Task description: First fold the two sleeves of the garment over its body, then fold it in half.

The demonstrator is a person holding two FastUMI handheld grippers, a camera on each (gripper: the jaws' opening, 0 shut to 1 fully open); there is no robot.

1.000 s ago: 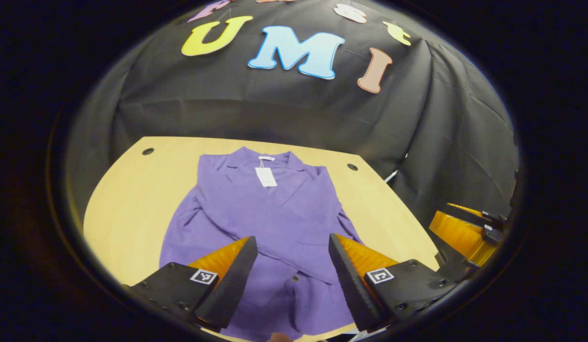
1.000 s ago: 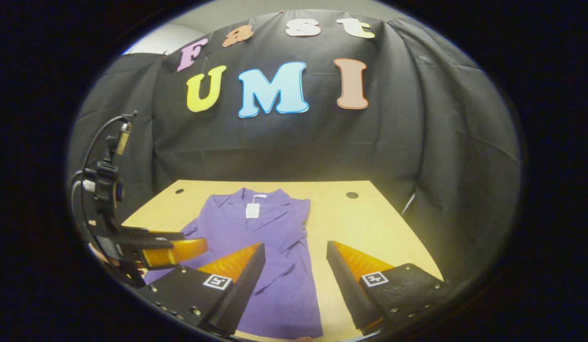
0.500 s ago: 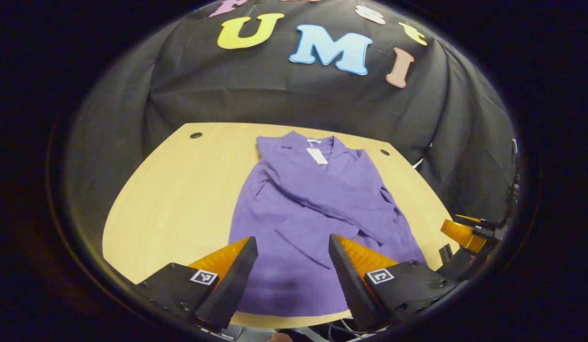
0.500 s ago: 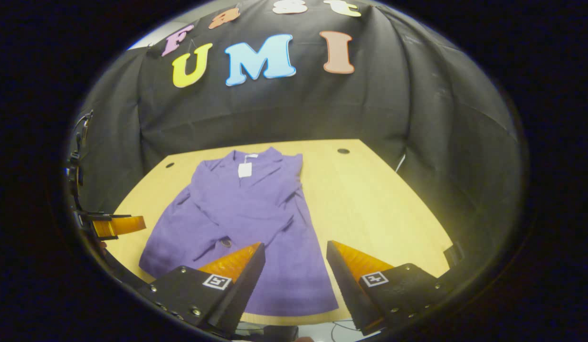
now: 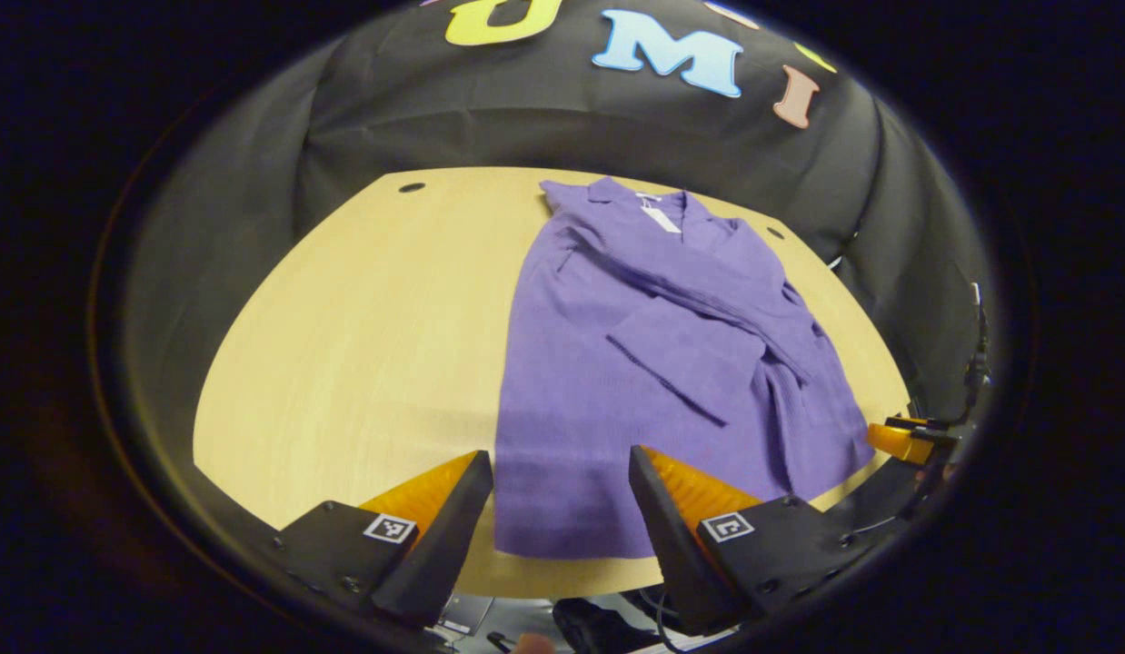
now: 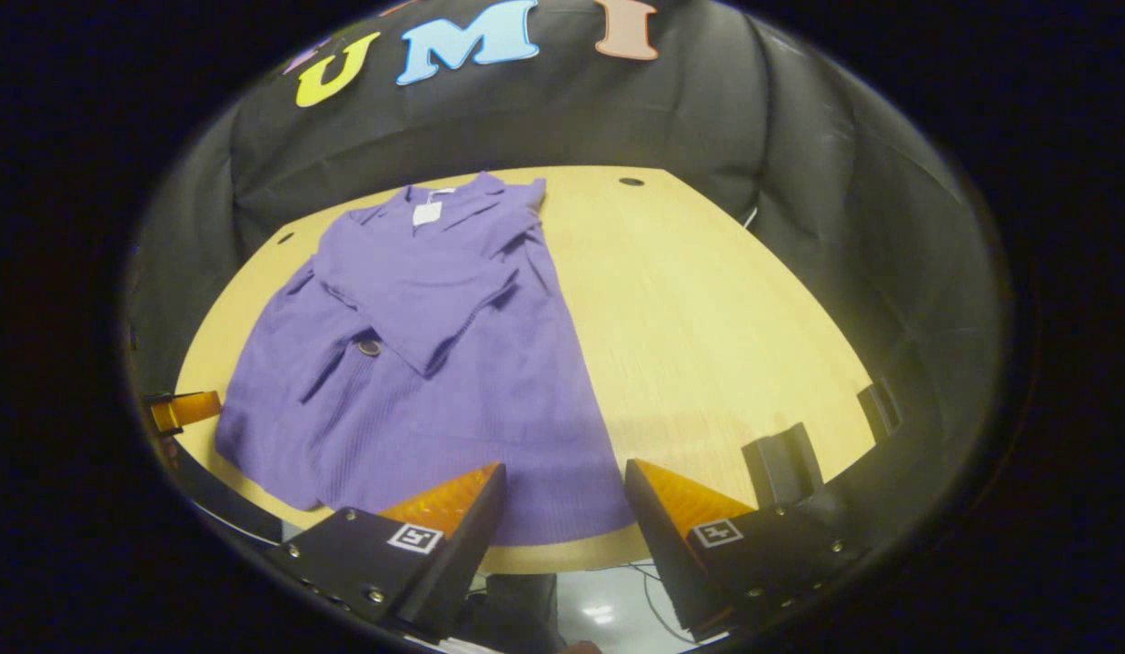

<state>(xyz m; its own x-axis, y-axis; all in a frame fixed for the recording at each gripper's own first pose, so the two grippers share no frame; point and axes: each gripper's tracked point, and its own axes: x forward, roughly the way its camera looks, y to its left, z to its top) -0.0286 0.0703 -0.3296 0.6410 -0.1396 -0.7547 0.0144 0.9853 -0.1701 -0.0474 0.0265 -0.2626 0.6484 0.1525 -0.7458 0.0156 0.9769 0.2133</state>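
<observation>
A purple collared garment (image 5: 653, 363) lies flat on the wooden table (image 5: 363, 336), collar at the far side with a white tag (image 5: 661, 219). Both sleeves lie folded across its body; one sleeve's cuff (image 5: 681, 363) sits mid-chest. In the right gripper view the garment (image 6: 417, 363) shows a dark button (image 6: 370, 346) beside the folded sleeve. My left gripper (image 5: 562, 495) hangs open above the hem's near left corner, holding nothing. My right gripper (image 6: 562, 504) is open over the hem's near right corner, empty too. The other gripper's finger peeks in at the edge of each view (image 5: 899, 442) (image 6: 185, 409).
The table has small round holes near its far corners (image 5: 412, 187) (image 6: 631, 182). Black cloth walls close in behind and at the sides. A dark bracket (image 6: 779, 463) stands at the table's near right edge. Cables and floor (image 6: 608, 599) show below the front edge.
Both grippers have pulled back toward the near table edge and risen, tilting downward. The garment now shows whole, with its hem just ahead of the fingers. Both stayed open.
</observation>
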